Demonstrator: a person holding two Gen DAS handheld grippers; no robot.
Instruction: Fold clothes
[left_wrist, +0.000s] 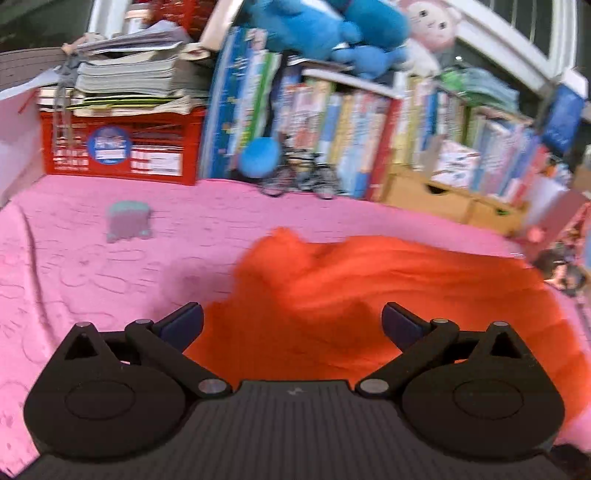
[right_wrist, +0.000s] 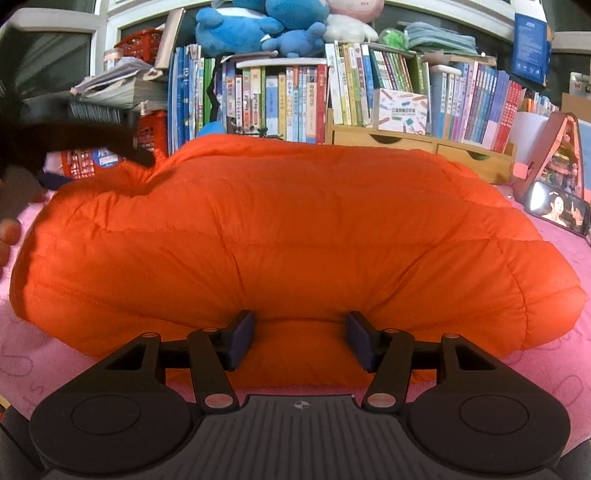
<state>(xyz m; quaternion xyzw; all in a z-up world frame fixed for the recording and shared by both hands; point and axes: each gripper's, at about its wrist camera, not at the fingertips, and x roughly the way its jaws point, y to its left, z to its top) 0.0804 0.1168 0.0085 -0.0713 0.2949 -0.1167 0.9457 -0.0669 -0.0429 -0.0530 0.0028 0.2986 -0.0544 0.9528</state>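
Jacket: an orange puffy quilted jacket (right_wrist: 266, 236) lies bunched in a long mound on the pink cover (right_wrist: 554, 369), running side to side in front of the bookshelf.
Cover: pink, with an embossed pattern; whether it is spread over a bed or a worktop cannot be told.
Right tongs (right_wrist: 301, 341): the jaws stand partly apart with the near edge of the jacket between them; the blue pads (right_wrist: 242, 341) are set against a fold of the fabric on both sides, gripping it.
Left tongs (left_wrist: 291, 325): the jaws stand wide apart above the jacket's left end, with nothing between the pads; this view is blurred.
Left tongs from the right view: a dark blurred shape (right_wrist: 74, 136) above the jacket's upper left end.
Hand: fingertips (right_wrist: 9, 232) show at the left edge of the right view.
Patch: a small grey-green patch (left_wrist: 127, 219) lies on the cover, well apart from the jacket.
Behind: books (right_wrist: 280, 99) in rows, a red crate (left_wrist: 122, 147) under stacked papers, blue plush toys (right_wrist: 258, 29) on top.
Phone: a phone (right_wrist: 559, 212) with a lit screen leans at the right, near the jacket's end.
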